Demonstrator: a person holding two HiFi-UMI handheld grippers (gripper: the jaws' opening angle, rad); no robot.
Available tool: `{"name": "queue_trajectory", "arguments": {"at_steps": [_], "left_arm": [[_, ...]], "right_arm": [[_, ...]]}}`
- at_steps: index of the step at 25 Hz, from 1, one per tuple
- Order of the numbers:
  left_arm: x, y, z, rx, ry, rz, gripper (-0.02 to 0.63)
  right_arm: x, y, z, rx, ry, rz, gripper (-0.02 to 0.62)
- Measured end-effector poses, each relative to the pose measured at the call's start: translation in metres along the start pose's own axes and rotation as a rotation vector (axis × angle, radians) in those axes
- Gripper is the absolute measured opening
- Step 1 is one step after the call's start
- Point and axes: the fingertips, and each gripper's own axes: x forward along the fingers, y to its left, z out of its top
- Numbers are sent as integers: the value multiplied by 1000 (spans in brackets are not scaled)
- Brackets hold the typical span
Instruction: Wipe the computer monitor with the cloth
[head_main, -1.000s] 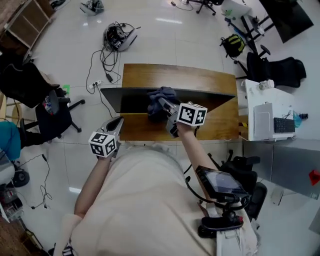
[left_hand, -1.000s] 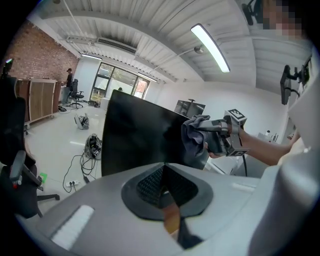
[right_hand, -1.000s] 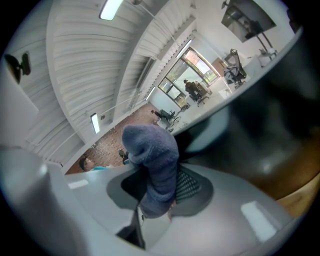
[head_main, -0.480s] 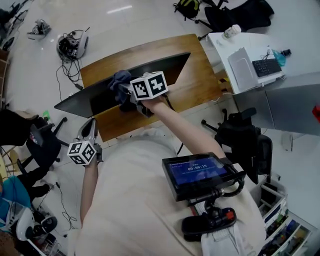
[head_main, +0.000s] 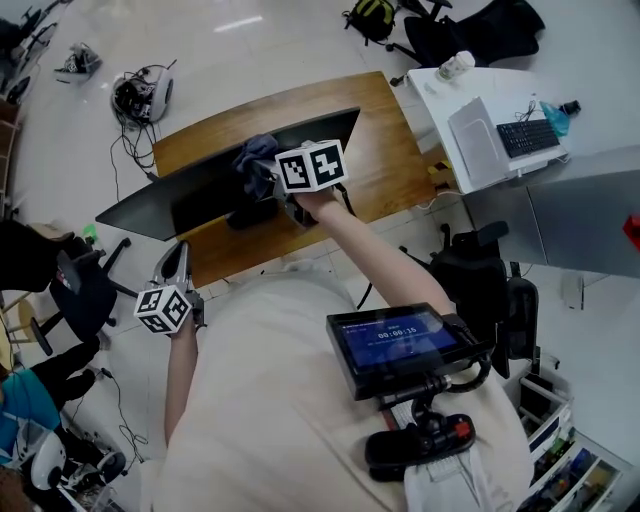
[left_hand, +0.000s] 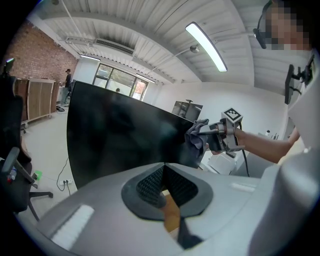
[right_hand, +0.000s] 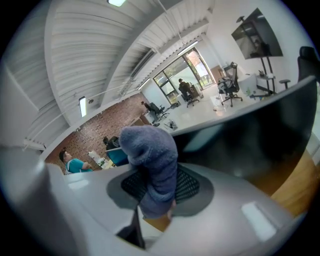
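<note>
Cloth (head_main: 257, 160): it sits further toward your right along the monitor (head_main: 200, 195) than it did half a second ago, now past the middle of the panel and high on it, at the top edge.
Right gripper (head_main: 280, 190): its jaws are clenched on the cloth, which bunches up between the ribbed pads and stands above them in the right gripper view. The grip looks the same as before; only the place on the screen has changed.
Left gripper (left_hand: 163, 182): its jaws are pressed together with nothing between them. It stays low on your left, off the near edge of the table (head_main: 390, 170) and well apart from the monitor, so it is not bracing the panel.
Contact: from the left gripper view the cloth looks laid against the dark screen face, though you cannot be sure how firmly it presses.
Meaning for the task: you are in the middle of a sideways stroke along the upper band, and the wipe is under way rather than done.
Left to do: judging from where the cloth is, the last stretch toward your right end and the lower part of the screen probably still need passes.
Risk: the monitor is unsupported by your other hand, so a hard push could tip or slide it.
</note>
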Motion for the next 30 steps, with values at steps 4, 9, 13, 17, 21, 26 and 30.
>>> {"name": "queue_trajectory", "arguments": {"at_steps": [4, 9, 13, 17, 21, 26, 30], "left_arm": [[3, -6, -4, -14, -21, 27, 5], [21, -21, -18, -44, -22, 19, 5], [28, -39, -39, -71, -21, 35, 5], [22, -35, -42, -94, -62, 109, 5], [5, -25, -45, -105, -56, 119, 5], [7, -27, -48, -118, -60, 144, 5], [17, -36, -54, -103, -59, 154, 5]], "right_arm": [[-6, -20, 2, -3, -5, -12, 112], [-36, -64, 5, -11, -26, -112, 112], [-90, -105, 9, -57, -81, -232, 112], [-118, -108, 32, -155, -262, -171, 115], [-128, -57, 17, -373, -346, -152, 117], [-101, -28, -44, -545, -248, -68, 118], [-88, -30, -91, -576, -189, -51, 114]]}}
